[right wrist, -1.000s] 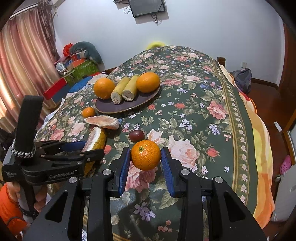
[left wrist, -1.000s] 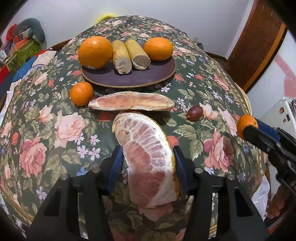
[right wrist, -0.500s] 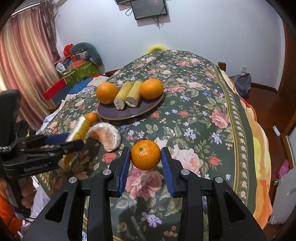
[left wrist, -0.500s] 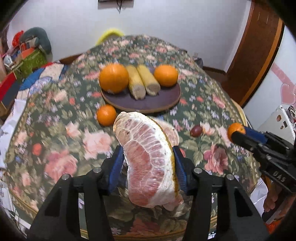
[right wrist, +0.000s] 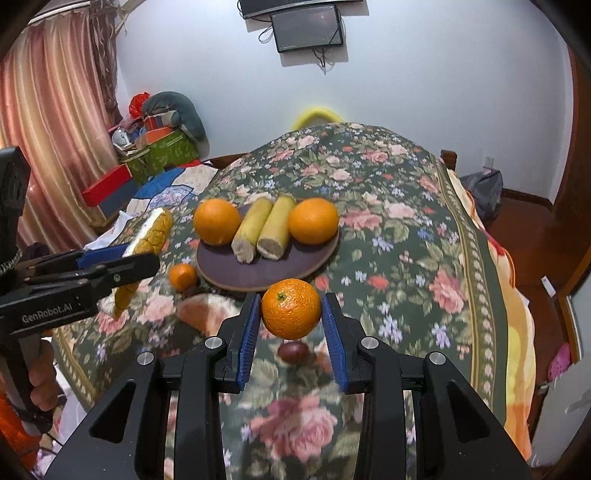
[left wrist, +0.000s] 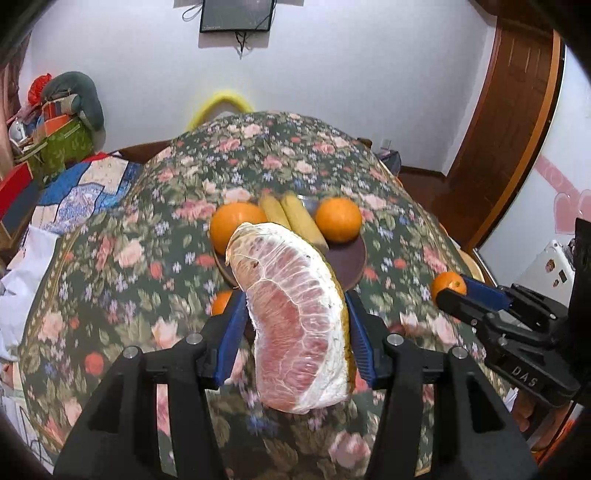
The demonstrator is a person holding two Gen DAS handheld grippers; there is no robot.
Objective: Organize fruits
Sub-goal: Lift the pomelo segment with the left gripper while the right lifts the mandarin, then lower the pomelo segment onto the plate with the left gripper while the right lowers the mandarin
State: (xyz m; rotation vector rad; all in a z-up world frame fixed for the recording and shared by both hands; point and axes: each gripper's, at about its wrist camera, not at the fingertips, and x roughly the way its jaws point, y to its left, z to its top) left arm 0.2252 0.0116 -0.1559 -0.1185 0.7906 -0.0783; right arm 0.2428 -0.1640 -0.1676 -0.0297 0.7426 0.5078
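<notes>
While a peeled pomelo wedge (left wrist: 295, 325) is clamped between the blue pads of the left gripper (left wrist: 295, 332), it is held off the table, in front of the plate (left wrist: 351, 258) as the left camera sees it. From the right camera the same wedge (right wrist: 147, 236) is seen at the plate's left, its yellow rind facing that lens. A mandarin (right wrist: 291, 308) is gripped between the pads of the right gripper (right wrist: 291, 321), raised just in front of the plate's (right wrist: 266, 273) near rim. On the plate, two oranges are set at either end, the left orange (right wrist: 217, 221) and the right orange (right wrist: 313, 220), with two banana pieces (right wrist: 264, 234) laid side by side between them. A small mandarin (right wrist: 182, 277) is seen on the cloth just beside the plate's left edge. A second pomelo piece (right wrist: 201, 312) is left lying on the cloth in front of the plate, partly hidden by the right gripper's left finger. A dark red fruit (right wrist: 292, 352) is found below the held mandarin, nearer the camera than the plate. Everything is carried by a table under a floral cloth (right wrist: 406, 236). Behind the plate, a screen (right wrist: 306, 31) is mounted on the white wall.
</notes>
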